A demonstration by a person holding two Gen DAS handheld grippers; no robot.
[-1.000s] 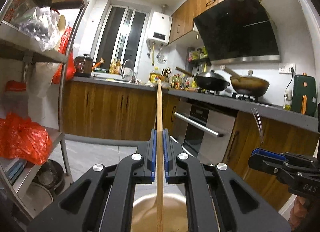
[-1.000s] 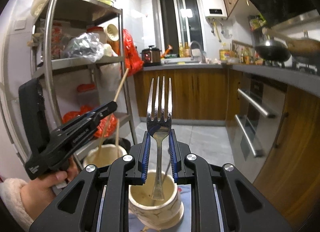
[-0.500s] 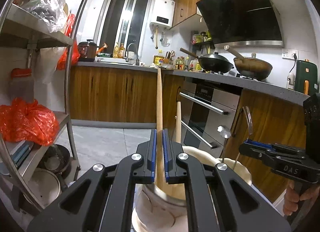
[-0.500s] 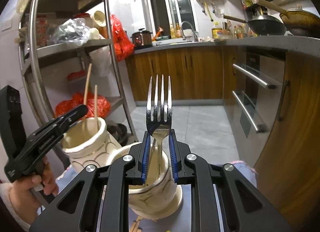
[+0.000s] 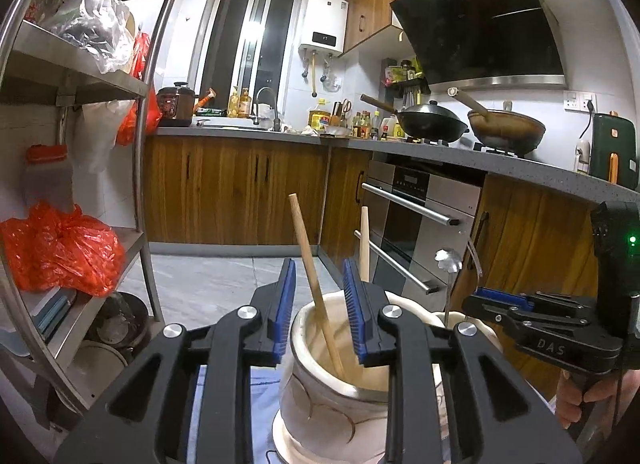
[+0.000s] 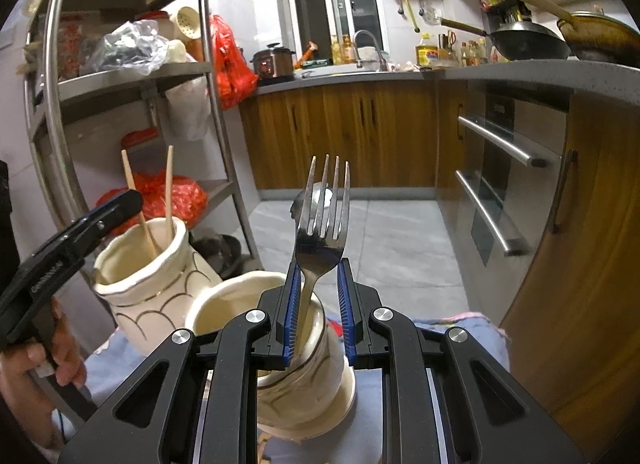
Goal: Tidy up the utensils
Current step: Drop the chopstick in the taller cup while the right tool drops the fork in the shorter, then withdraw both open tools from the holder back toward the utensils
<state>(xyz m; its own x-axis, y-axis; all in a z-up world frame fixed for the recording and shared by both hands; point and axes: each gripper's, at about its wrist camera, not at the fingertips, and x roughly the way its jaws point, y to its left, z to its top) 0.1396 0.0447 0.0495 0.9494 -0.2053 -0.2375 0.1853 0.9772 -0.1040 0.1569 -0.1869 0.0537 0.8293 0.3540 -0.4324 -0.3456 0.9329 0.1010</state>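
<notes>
From the left wrist view, the left gripper [image 5: 320, 304] stands with its blue pads spread wide and nothing between them pinched. A wooden chopstick [image 5: 314, 284] rises in the gap, touching neither pad, its foot down in the cream jar [image 5: 320, 396] just below, its long axis tilted up and to the left. A second chopstick [image 5: 364, 242] stands nearly upright behind the right pad.

From the right wrist view, the right gripper [image 6: 318, 300] is parted too; the fork [image 6: 320, 240] stands tines up between the pads, leaning against the left one, its handle dropped into the nearer jar [image 6: 300, 384]. That jar sits on a blue cloth [image 6: 460, 328]. I'd judge both hands need only lift straight up and away.
</notes>
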